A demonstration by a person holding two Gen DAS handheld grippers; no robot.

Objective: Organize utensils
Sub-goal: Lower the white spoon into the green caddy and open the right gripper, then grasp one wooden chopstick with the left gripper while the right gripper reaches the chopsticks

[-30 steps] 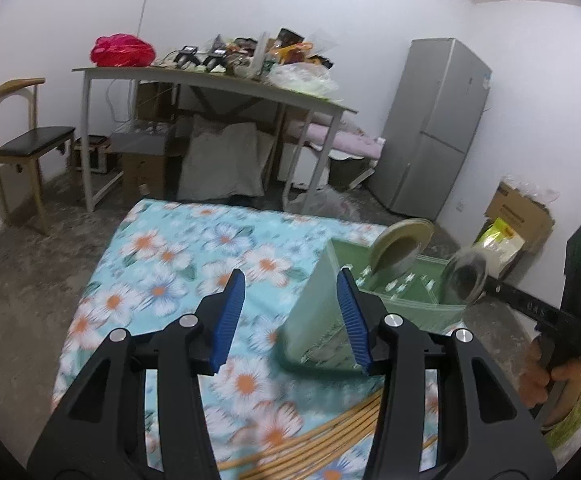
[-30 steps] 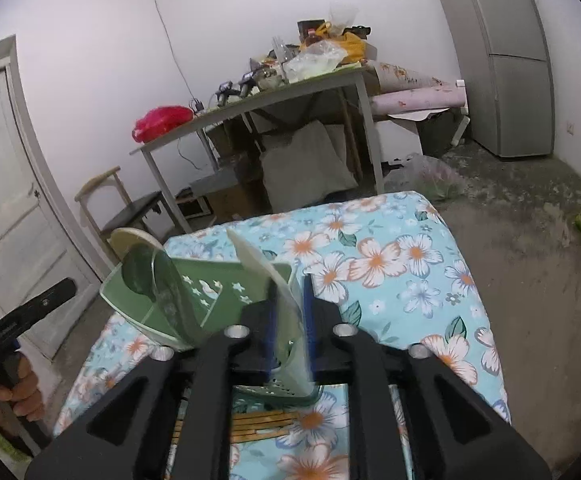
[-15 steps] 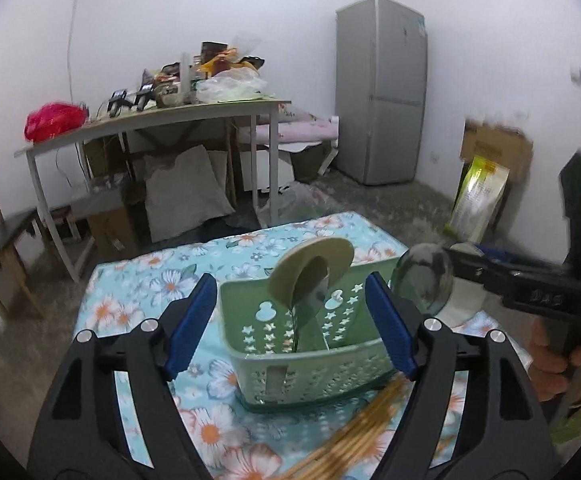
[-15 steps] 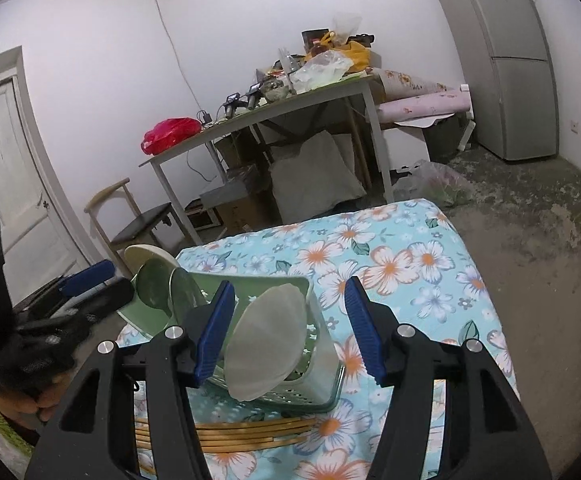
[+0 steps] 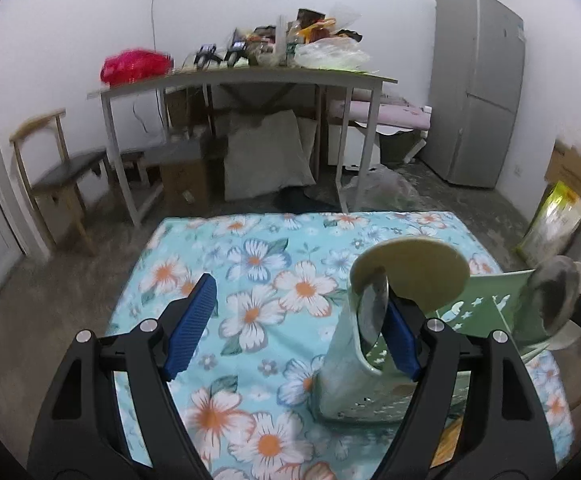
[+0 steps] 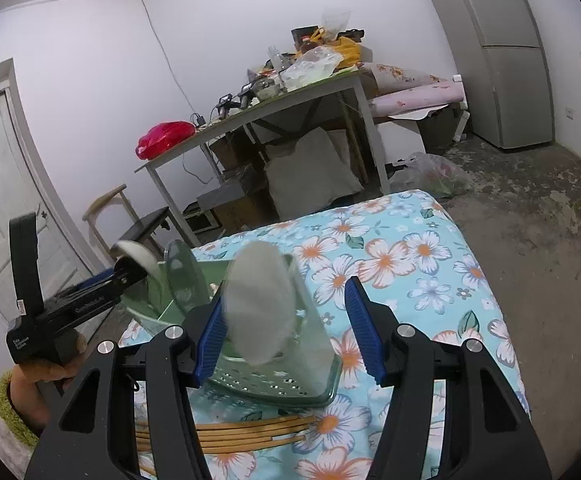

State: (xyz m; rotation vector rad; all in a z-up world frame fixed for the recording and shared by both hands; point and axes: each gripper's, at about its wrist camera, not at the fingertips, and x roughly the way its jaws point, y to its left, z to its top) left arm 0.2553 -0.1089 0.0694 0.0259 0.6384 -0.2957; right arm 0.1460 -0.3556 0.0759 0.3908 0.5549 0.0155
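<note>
A: Chopsticks (image 6: 226, 434) come first on the near left, a loose bamboo bundle flat on the flowered cloth (image 6: 406, 264), touching the front foot of the basket.

B: And the left gripper (image 5: 294, 330)?

A: Spread wide, nothing between its blue pads. One pad hangs over bare cloth; the other sits right at the end wall of the green basket (image 5: 354, 380), beside a steel ladle (image 5: 372, 312) and a tan round spoon (image 5: 414, 276). Whether it touches the wall, I cannot tell.

B: Further right?

A: The right gripper (image 6: 286, 338), just as wide apart and also empty. A white ladle (image 6: 260, 304) stands in the basket's near end, in front of its left pad. Behind it a clear ladle head (image 6: 182, 276) leans up from the basket too.

B: So which step is this?

A: My guess: the ladles and spoons are already standing in the basket, and both hands are free between placements. The chopsticks look like the only utensils left out.

B: What does the next move call for?

A: Probably lowering one gripper to the bundle and closing across it squarely. The sticks are thin and round, and could roll or fan apart under a loose pinch.
</note>
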